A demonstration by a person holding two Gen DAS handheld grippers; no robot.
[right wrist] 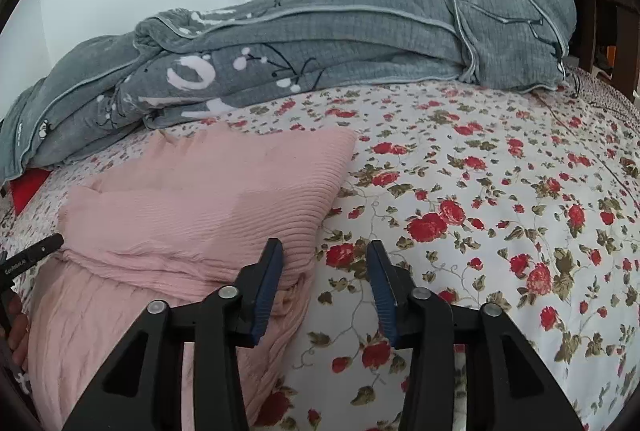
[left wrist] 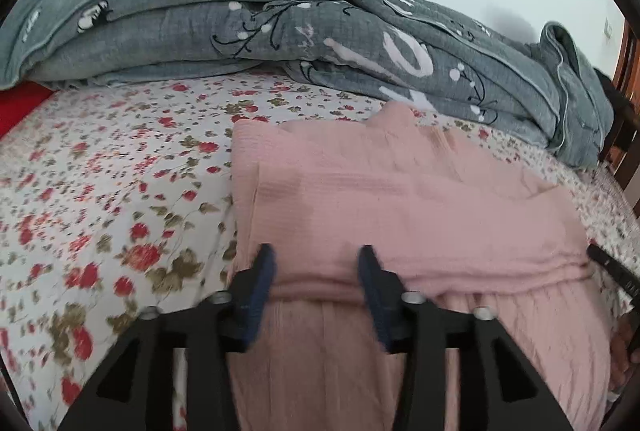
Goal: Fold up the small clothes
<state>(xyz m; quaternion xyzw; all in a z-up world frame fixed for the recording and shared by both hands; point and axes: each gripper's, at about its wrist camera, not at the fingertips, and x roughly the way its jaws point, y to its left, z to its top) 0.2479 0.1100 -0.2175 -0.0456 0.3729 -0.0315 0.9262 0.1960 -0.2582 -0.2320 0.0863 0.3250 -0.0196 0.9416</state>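
Note:
A pink ribbed garment (left wrist: pixel 400 199) lies on the flowered bedsheet (left wrist: pixel 100 191), its upper part doubled over onto the lower part. My left gripper (left wrist: pixel 316 257) hovers over the garment's near fold, jaws open, with the fold ridge lying between the fingers and not pinched. In the right wrist view the same pink garment (right wrist: pixel 192 215) lies at the left. My right gripper (right wrist: pixel 324 251) stands open at its right edge, the left finger (right wrist: pixel 268 271) against the cloth and the other over bare sheet.
A rumpled grey quilt (left wrist: pixel 240 23) with white and black print runs along the back of the bed by the wall. Something red (left wrist: pixel 20 107) shows at the far left. Dark wooden furniture (right wrist: pixel 608 15) stands at the right end. A hand (right wrist: pixel 16 331) holds the other gripper.

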